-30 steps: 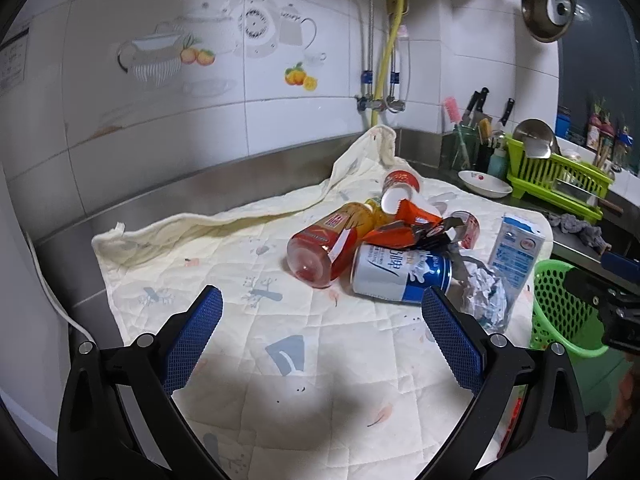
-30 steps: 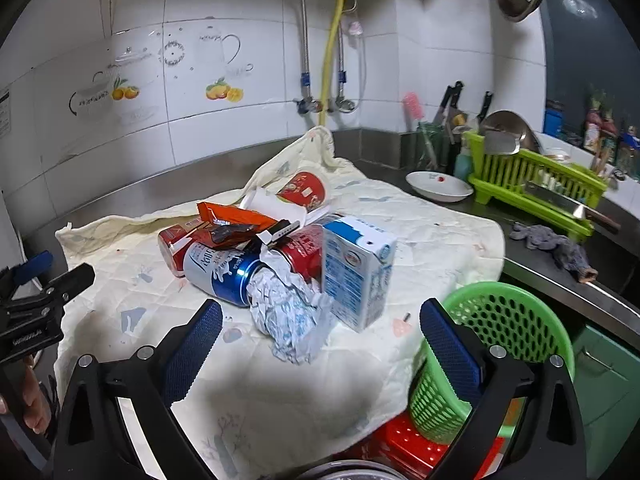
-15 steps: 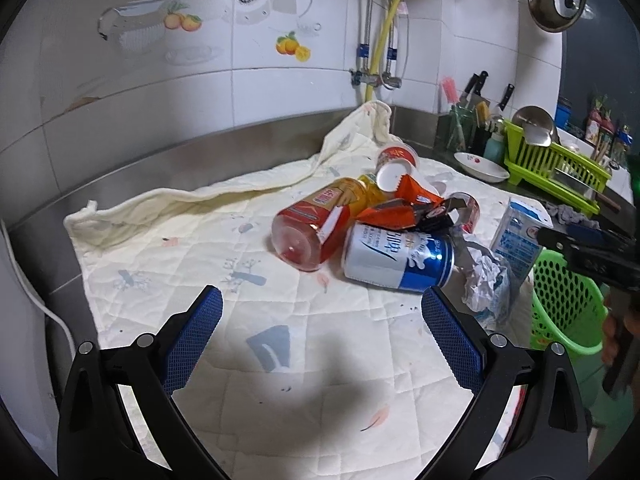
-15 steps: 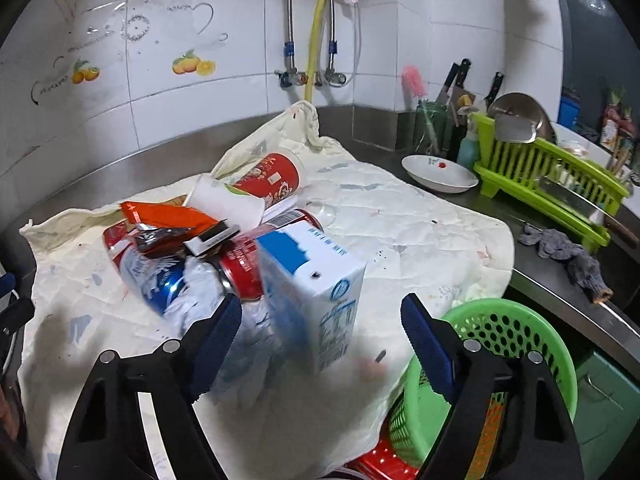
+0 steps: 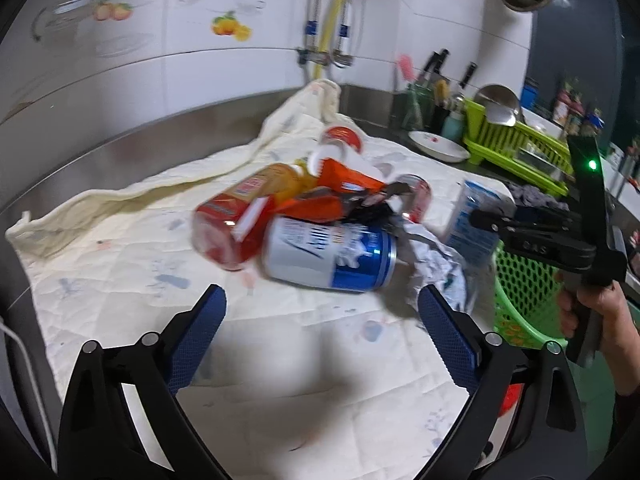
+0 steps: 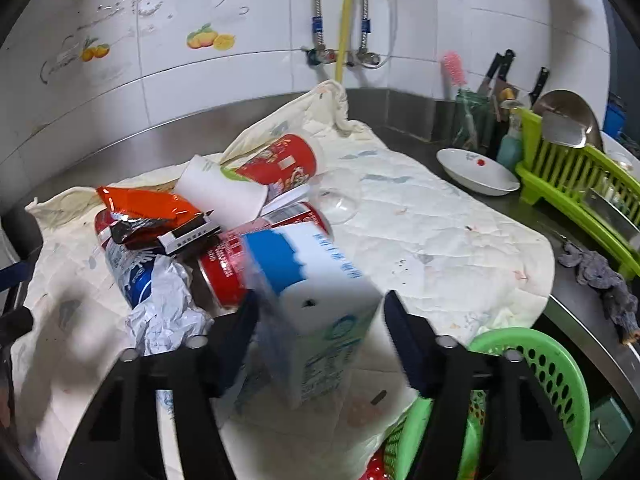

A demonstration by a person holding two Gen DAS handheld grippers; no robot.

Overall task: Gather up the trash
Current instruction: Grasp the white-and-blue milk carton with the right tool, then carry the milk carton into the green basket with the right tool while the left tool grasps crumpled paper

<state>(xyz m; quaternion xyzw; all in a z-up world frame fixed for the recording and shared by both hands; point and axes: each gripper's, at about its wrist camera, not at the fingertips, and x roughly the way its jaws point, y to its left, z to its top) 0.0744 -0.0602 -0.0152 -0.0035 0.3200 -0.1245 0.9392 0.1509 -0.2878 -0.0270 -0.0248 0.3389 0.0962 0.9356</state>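
Between our right gripper (image 6: 320,320) fingers sits the milk carton (image 6: 316,304), jaws half-spread, contact unclear; left gripper (image 5: 322,320) wide apart, holding nothing.

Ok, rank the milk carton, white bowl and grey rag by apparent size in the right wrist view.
1. Blue-and-white milk carton, though it sits nearest the camera.
2. White ceramic bowl.
3. Crumpled grey rag, close to the bowl; unsure.

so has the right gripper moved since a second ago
Yes. The right gripper has come forward toward the tiled wall and narrowed; its fingers now flank the blue-and-white milk carton, with the green basket closer beside it.
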